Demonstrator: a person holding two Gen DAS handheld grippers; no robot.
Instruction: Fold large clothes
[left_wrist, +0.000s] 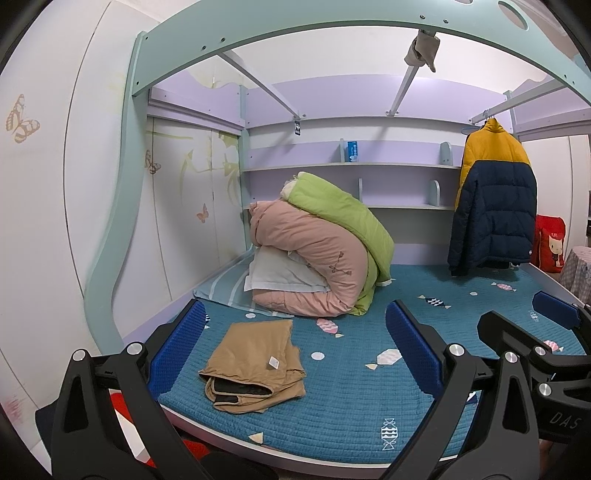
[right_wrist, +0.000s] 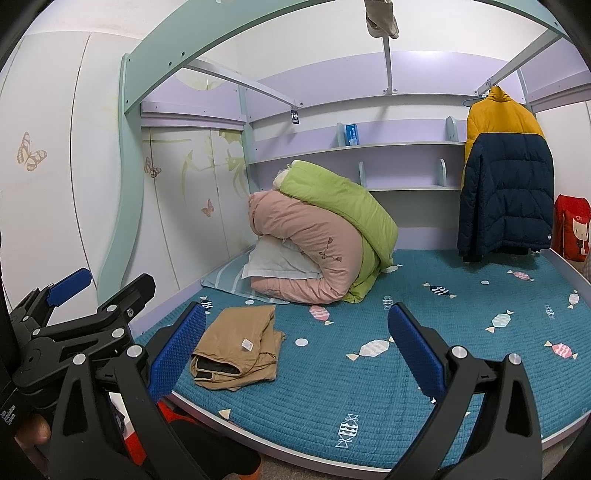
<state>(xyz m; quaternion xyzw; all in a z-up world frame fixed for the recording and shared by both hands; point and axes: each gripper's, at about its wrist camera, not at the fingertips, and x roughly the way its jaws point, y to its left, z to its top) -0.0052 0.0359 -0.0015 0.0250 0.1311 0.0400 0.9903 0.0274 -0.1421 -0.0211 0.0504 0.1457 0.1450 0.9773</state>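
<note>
My left gripper (left_wrist: 295, 347) is spread wide, blue ribbed pads well apart, nothing between them. My right gripper (right_wrist: 295, 350) is likewise wide open and empty. Both hang in front of the near edge of the teal quilted mattress cover with candy and fish prints (left_wrist: 369, 406), touching neither it nor the cloth.

The folded tan fabric garment with dark lining and a small white tag (left_wrist: 255, 365) lies flat on that cover, near its front edge, toward the left side. It sits apart from both pairs of pads.

Behind the garment, further back on the cover: a rolled pink quilt (left_wrist: 314, 258) with a green quilt (left_wrist: 343, 218) draped over it and a white pillow (left_wrist: 280, 273) tucked under. At the back right of the cover a yellow-and-navy puffer jacket (left_wrist: 495, 192) hangs from a rail.
</note>
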